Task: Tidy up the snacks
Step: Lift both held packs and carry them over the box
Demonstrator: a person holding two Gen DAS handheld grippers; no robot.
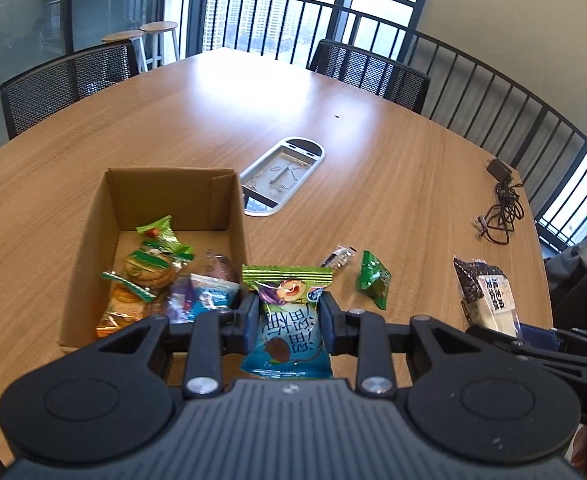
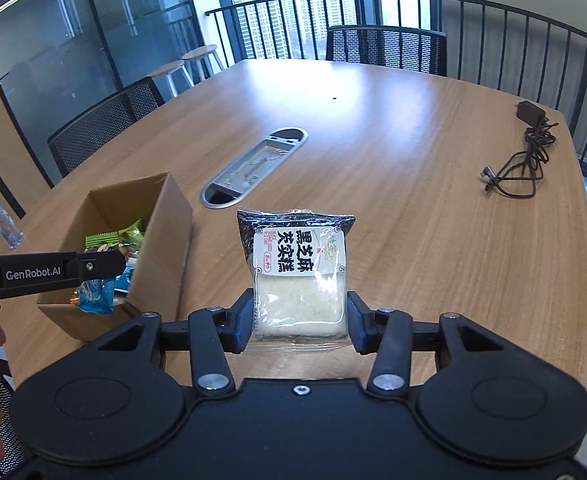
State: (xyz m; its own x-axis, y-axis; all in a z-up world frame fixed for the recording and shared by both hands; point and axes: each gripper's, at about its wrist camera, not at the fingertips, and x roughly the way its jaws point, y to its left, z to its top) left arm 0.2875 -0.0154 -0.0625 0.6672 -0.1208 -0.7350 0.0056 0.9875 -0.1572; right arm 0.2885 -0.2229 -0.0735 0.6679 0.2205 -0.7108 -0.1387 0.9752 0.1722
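Cake packet upright lengthwise in right gripper.

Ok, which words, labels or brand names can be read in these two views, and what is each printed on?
"GenRobot.AI": white lettering on the black left gripper, seen side-on.
"黑芝麻芡实糕": white label of the black-and-clear cake packet held by the right gripper.
Large characters on the blue-and-green snack pouch: upside down, not reliably readable.
Small red label print: too small.
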